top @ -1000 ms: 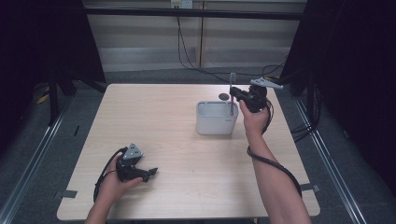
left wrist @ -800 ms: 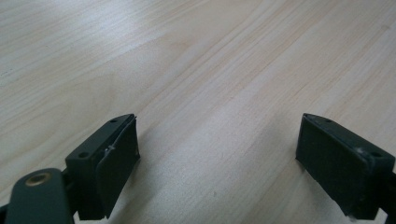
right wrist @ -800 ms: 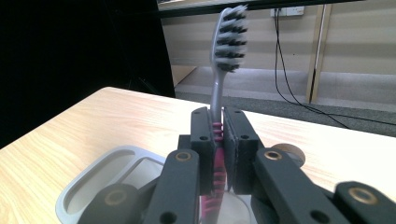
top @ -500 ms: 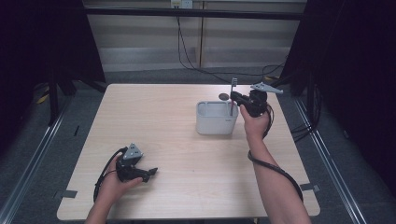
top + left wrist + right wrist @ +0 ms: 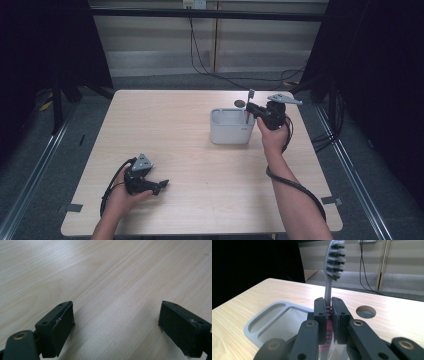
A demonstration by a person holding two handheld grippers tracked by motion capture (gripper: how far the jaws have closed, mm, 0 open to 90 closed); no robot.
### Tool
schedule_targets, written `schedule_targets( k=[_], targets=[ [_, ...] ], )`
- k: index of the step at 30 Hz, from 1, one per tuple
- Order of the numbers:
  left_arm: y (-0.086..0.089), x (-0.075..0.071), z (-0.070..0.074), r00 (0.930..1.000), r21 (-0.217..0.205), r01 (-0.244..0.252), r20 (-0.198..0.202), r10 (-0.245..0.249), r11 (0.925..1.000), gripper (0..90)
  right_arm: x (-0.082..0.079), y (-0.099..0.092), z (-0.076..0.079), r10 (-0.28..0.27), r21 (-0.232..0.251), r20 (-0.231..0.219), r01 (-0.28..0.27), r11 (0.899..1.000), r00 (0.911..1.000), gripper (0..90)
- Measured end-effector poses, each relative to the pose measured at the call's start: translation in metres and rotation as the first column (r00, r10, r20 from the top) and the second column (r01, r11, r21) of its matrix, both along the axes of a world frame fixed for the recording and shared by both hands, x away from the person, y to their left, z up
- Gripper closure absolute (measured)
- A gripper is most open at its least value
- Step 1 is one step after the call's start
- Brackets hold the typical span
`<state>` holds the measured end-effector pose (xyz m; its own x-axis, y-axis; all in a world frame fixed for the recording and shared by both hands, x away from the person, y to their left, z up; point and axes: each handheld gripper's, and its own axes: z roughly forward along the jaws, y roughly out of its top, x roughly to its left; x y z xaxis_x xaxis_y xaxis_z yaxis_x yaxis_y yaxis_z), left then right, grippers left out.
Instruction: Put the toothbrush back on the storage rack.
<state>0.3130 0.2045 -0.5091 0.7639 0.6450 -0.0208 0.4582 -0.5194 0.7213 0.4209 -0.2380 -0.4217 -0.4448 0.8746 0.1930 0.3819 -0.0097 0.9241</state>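
Light wooden table point(image 5: 200, 150) with a round cable hole point(image 5: 240, 103) near its far edge; black cables point(image 5: 210, 65) trail across the floor beyond.

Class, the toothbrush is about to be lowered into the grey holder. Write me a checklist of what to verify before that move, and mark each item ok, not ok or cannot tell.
1. Right gripper clamped firmly on the toothbrush handle: ok, both pads press the pink-ribbed grip.
2. Toothbrush upright, bristle head on top: ok.
3. Toothbrush lined up above an opening of the holder: ok in the high view; which compartment, cannot tell.
4. Compartments of the holder free of obstacles: cannot tell, the gripper covers part of the inside.
5. Holder standing flat on the table: ok.
6. Left gripper out of the way: ok, it rests open at the near left of the table.
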Motion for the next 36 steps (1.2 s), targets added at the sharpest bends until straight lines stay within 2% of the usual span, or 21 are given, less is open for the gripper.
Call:
schedule_targets(
  k=[19,36],
  targets=[
    [0.000,0.000,0.000,1.0000,0.003,-0.001,0.000,0.001,1.0000,12.8,-0.007,-0.002,-0.010,0.001,-0.004,-0.021,-0.001,1.000,0.9998,83.4],
    [0.000,-0.001,0.000,1.0000,0.004,-0.001,-0.001,0.001,1.0000,12.8,-0.011,-0.002,-0.016,0.008,-0.045,-0.033,-0.009,0.999,0.9994,83.1]
  ],
)
